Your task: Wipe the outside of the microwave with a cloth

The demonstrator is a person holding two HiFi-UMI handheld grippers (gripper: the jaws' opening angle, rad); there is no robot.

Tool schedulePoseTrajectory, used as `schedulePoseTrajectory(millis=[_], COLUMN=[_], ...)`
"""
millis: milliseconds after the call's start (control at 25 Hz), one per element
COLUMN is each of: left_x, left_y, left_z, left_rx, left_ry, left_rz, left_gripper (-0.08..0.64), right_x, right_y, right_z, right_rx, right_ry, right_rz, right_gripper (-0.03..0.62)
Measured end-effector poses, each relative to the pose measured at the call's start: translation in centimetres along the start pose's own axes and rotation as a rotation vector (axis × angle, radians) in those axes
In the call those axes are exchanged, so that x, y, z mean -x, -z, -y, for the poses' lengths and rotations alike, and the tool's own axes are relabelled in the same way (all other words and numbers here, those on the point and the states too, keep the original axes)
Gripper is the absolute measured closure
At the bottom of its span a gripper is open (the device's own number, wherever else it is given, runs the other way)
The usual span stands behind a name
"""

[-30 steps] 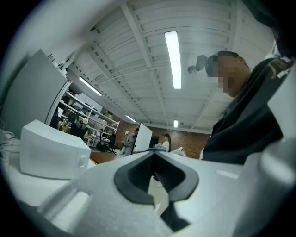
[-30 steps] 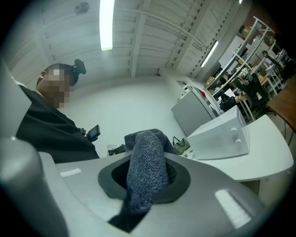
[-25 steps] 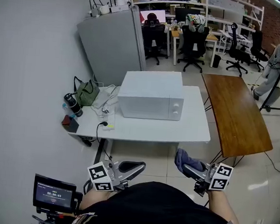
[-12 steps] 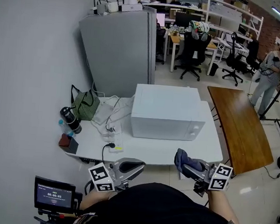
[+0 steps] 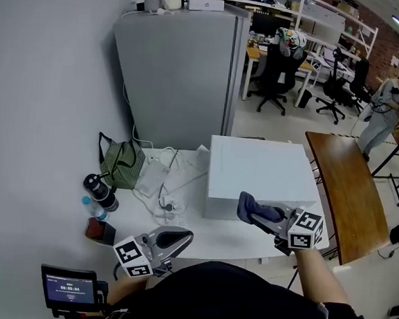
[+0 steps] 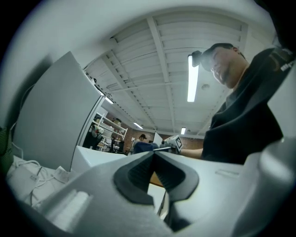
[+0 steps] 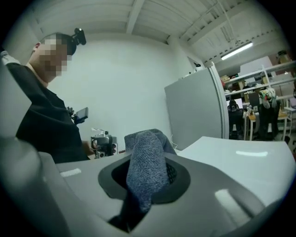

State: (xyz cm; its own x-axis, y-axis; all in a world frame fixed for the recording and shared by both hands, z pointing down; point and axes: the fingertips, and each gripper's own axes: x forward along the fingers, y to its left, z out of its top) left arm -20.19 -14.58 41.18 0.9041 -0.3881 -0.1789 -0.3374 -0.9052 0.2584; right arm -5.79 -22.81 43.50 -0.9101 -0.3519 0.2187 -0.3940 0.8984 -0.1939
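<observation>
Cloth (image 5: 254, 209) pinched in the right gripper (image 5: 263, 222), up at the microwave (image 5: 261, 171)

So the blue-grey cloth is clamped between the right gripper's jaws. In the right gripper view it bunches up out of the pads and flops over the top, and a tail of it hangs down through the gap. From the head view that gripper sits at the lower front edge of the white microwave, with the cloth overlapping the front face. I honestly can't tell if the cloth is actually touching the microwave or just hanging in front of it.

The left gripper (image 5: 182, 238) is lower, over the near edge of the white table (image 5: 227, 238) and close to the person's body. Its jaws are pressed together, and you can see the two dark pads meeting in the left gripper view. It's well apart from the microwave.

The microwave stands on the right half of the table, door side towards the camera. To its left is a tangle of white cables (image 5: 173, 188), then a green bag (image 5: 124, 163) against the wall, and a black flask (image 5: 100, 188) lying near the table's left end. A tall grey cabinet (image 5: 179, 77) stands behind the table, and a wooden table (image 5: 349, 196) runs off to the right. There's a small screen (image 5: 68, 291) down at the bottom left.
</observation>
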Motion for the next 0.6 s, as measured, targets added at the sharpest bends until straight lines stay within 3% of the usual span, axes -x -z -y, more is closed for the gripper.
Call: schedulePoseTrajectory(millis=[240,400,600], left_x=[-1.3,-3.1,-5.2], left_y=[-0.6,-0.7,0.2], left_z=[-3.3,-4.1,-5.1], left_rx=[-0.022,-0.035,-0.015], left_ry=[-0.153,-0.295,-0.415], left_rz=[0.003,0.041,0.054], left_gripper=[0.557,0.557,0.557], right_x=[-5.0,-8.5,-15.5], right_y=[-0.7,-0.9,-1.1], right_z=[9.8,17.3,24.9], right_rx=[0.239,0.338,0.445], right_ry=[-0.007,-0.019,0.003], right_rz=[-0.178,-0.289,-0.516], right_gripper=[0.535,0.535,0.535])
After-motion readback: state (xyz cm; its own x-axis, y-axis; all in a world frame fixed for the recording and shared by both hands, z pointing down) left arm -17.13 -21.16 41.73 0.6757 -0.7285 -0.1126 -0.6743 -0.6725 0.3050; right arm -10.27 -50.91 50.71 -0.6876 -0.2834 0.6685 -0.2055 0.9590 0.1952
